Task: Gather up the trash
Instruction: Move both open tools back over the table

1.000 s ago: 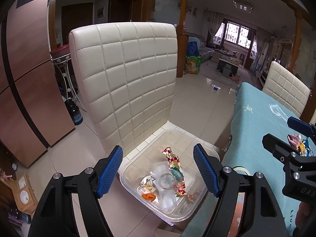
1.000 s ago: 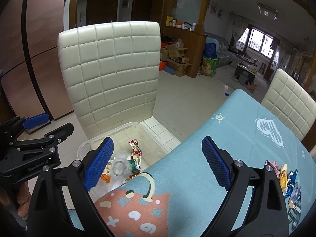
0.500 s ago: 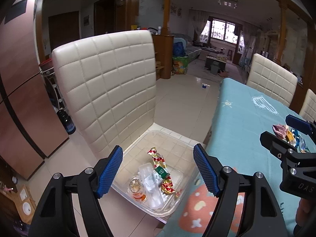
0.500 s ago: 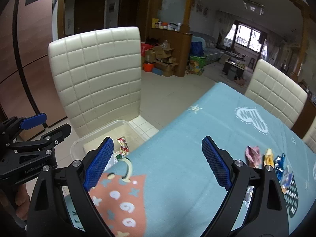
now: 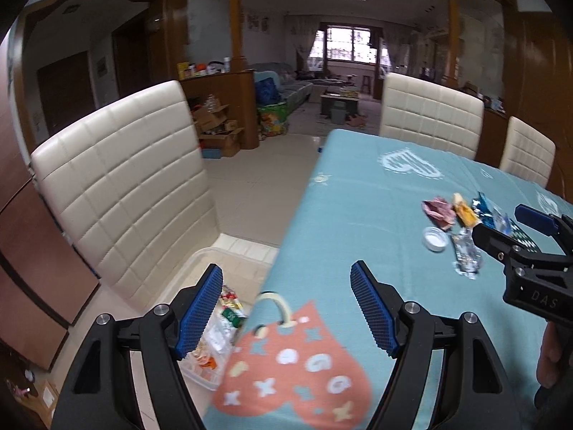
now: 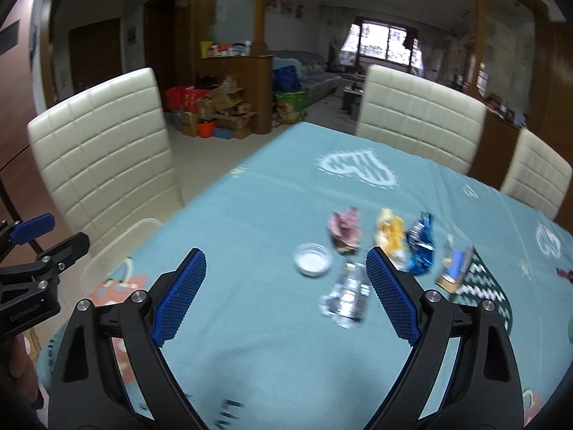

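Observation:
Trash lies in a row on the teal tablecloth (image 6: 272, 186): a pink crumpled wrapper (image 6: 343, 229), a yellow wrapper (image 6: 390, 234), a blue wrapper (image 6: 420, 243), another blue and orange packet (image 6: 454, 265), a clear round lid (image 6: 312, 258) and a crushed silvery wrapper (image 6: 348, 295). My right gripper (image 6: 284, 295) hovers open just short of them, empty. My left gripper (image 5: 286, 310) is open and empty over the table's left edge, above the clear plastic bin (image 5: 211, 261) on the chair seat, which holds several wrappers. The same trash pile (image 5: 462, 215) shows at the right of the left wrist view.
A cream quilted chair (image 5: 121, 193) stands left of the table with the bin on its seat. Two more cream chairs (image 6: 419, 122) line the far side. Cardboard boxes (image 6: 222, 114) clutter the floor beyond. A hand (image 5: 553, 362) holds the right gripper.
Both grippers swung right, away from the bin and chair toward the table. The trash pile has come from the far right edge to the middle of the right wrist view.

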{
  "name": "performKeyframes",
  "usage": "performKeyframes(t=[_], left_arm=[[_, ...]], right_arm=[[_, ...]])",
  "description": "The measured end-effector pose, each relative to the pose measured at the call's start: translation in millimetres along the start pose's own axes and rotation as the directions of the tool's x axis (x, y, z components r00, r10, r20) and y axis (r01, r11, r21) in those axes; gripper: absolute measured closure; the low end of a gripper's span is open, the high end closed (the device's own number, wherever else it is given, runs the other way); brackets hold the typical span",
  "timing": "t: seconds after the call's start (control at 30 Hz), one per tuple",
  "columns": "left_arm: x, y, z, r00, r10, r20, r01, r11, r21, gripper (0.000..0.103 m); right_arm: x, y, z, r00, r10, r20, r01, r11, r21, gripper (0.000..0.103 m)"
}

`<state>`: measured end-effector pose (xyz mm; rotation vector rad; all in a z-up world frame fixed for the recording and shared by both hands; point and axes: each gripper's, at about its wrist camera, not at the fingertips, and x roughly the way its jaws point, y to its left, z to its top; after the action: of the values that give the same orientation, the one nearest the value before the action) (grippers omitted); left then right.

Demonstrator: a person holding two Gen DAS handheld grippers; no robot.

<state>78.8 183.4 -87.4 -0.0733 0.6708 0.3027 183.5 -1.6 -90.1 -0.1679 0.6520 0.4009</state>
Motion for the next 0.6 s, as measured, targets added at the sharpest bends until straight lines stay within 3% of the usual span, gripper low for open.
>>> performKeyframes(t=[0.17, 0.3, 0.47, 0.6], left_arm=[[11, -51, 8, 0.998, -0.051, -0.025, 0.052, 0.996, 0.070, 0.031], [29, -94, 14, 0.989, -0.126, -0.075, 0.133, 0.986, 0.103, 0.031], [57, -153, 17, 0.964, -0.212, -0.160, 0.236, 0.960, 0.149, 0.031], [76, -187, 16, 0.957, -0.217, -0.192, 0.253, 0.949, 0.188, 0.031]], right_arm=[[4, -55, -10, 0.998, -0.056, -0.023, 0.058, 0.996, 0.073, 0.014], [10, -98, -17, 0.993, -0.108, -0.046, 0.112, 0.988, 0.108, 0.015], [29, -137, -23, 0.989, -0.115, -0.097, 0.130, 0.979, 0.158, 0.020], [48, -158, -26, 0.987, -0.096, -0.127, 0.117, 0.978, 0.171, 0.027]])
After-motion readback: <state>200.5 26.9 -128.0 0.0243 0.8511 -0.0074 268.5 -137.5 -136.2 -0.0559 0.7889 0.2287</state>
